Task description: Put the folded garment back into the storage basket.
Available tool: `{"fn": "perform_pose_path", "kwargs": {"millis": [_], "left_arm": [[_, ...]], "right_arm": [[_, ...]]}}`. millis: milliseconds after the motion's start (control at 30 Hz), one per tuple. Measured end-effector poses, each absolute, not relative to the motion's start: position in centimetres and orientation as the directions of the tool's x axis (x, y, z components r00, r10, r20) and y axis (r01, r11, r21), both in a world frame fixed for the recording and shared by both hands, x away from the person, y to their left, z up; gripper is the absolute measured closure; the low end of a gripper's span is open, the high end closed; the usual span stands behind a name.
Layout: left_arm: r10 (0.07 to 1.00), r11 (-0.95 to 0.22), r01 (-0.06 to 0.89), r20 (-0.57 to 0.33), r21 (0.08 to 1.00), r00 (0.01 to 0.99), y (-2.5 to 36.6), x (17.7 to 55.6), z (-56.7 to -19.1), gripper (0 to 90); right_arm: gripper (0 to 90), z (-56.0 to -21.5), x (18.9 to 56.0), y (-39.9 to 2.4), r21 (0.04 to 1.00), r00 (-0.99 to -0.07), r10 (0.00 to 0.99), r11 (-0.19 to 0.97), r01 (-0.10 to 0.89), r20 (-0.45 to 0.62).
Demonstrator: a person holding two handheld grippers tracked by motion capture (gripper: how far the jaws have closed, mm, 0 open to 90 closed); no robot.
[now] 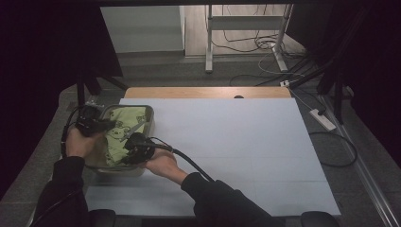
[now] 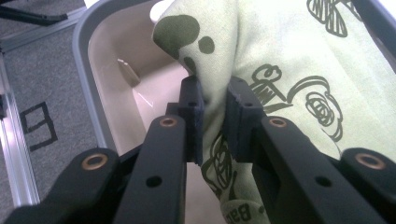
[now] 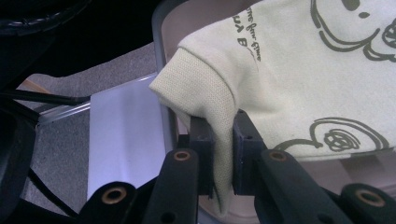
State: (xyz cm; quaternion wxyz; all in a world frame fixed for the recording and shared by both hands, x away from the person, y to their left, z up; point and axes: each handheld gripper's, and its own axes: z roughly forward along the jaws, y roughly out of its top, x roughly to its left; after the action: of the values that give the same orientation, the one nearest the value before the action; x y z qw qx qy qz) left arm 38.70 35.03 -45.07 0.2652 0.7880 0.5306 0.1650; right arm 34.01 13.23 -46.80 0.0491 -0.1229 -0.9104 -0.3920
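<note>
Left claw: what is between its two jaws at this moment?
A fold of the green printed garment, pinched by the left claw over the bin, per the left gripper view.

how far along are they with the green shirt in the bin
Done: both grips are made. The left hand-held gripper is shut on a fold of the green printed garment, and the right hand-held gripper is shut on its ribbed cuff. In hand: the garment, held inside the grey bin. Left, probably: lifting it out onto the white tabletop; none of it lies there yet.
</note>
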Motion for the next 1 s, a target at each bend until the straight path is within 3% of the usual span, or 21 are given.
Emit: {"fn": "perform_pose_path", "kwargs": {"millis": [400, 467, 567, 1000], "left_arm": [[0.918, -0.331, 0.761, 0.004, 0.558, 0.396, 34.0, 39.9, -45.6, 77.7], [0.918, -0.332, 0.763, 0.005, 0.555, 0.396, 33.8, 40.1, -45.7, 75.5], [0.927, -0.317, 0.754, 0.021, 0.575, 0.374, 33.5, 40.2, -45.6, 64.2], [0.934, -0.248, 0.734, -0.046, 0.632, 0.355, 33.2, 39.6, -45.2, 50.5]], "right_arm": [[78.9, -47.6, 34.1, 13.5, 0.679, -0.960, 0.212, 0.680, 0.279, 0.182], [74.6, -47.7, 34.1, 13.6, 0.679, -0.959, 0.215, 0.678, 0.281, 0.183], [64.2, -47.7, 34.0, 13.6, 0.690, -0.958, 0.218, 0.666, 0.285, 0.186], [44.7, -46.8, 34.1, 13.1, 0.721, -0.959, 0.249, 0.638, 0.268, 0.136]]}}
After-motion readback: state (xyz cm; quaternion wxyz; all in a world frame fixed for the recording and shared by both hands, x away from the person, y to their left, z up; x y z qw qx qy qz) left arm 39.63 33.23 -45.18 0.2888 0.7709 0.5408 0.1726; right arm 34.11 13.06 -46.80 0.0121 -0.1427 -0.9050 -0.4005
